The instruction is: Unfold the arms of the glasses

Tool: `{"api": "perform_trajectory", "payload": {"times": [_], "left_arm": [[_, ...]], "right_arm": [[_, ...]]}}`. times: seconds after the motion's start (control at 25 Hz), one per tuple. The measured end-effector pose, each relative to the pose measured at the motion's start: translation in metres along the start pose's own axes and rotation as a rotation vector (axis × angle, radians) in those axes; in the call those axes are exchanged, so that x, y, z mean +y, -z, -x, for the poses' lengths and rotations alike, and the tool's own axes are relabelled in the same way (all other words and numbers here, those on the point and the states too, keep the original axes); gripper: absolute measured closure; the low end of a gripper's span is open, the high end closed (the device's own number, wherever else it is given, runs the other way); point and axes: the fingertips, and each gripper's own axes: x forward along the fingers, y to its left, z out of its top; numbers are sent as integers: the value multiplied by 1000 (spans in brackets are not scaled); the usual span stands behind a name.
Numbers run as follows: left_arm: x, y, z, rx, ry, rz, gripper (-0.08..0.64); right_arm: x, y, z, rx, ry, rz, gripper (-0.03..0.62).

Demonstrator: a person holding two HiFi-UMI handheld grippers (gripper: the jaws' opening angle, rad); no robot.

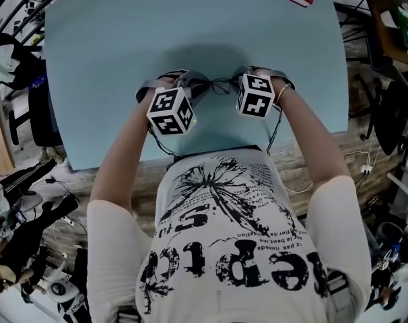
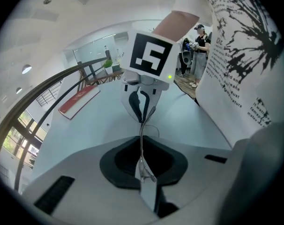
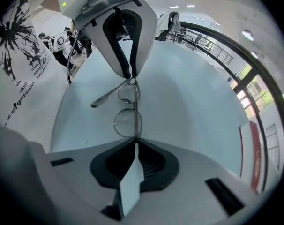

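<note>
Both tongs clamped on the glasses [image 3: 128, 121], one per end.
Left gripper [image 2: 143, 168] and right gripper [image 3: 132, 146] each pinch thin metal of the frame. One arm [image 3: 104, 98] sticks out sideways. The glasses are over the table [image 1: 123, 46], toward the middle of its near edge.

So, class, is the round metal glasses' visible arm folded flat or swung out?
Swung out: one arm of the thin round metal glasses angles away from the lenses. The other cannot be told.

The glasses [image 3: 128, 122] had a thin, glossy metal wire frame and clear, smooth lenses. The bench [image 1: 190, 19] was smooth and matt. The shirt [image 1: 238, 247] was printed cloth.
</note>
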Motion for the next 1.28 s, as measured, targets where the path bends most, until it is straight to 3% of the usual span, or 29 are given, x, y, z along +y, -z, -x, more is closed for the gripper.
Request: {"api": "perform_trajectory", "payload": {"times": [0.52,1.04,1.28], "left_arm": [[13,18,44,-127,-130,63,529],[5,33,60,-193,-138,119,531],[8,32,61,-224,-141,112,531]], "right_arm": [[-4,2,0,20,16,-3,558],[-27,7,5,72,73,-8,552],[-33,-18,13,69,107,35,469]]}}
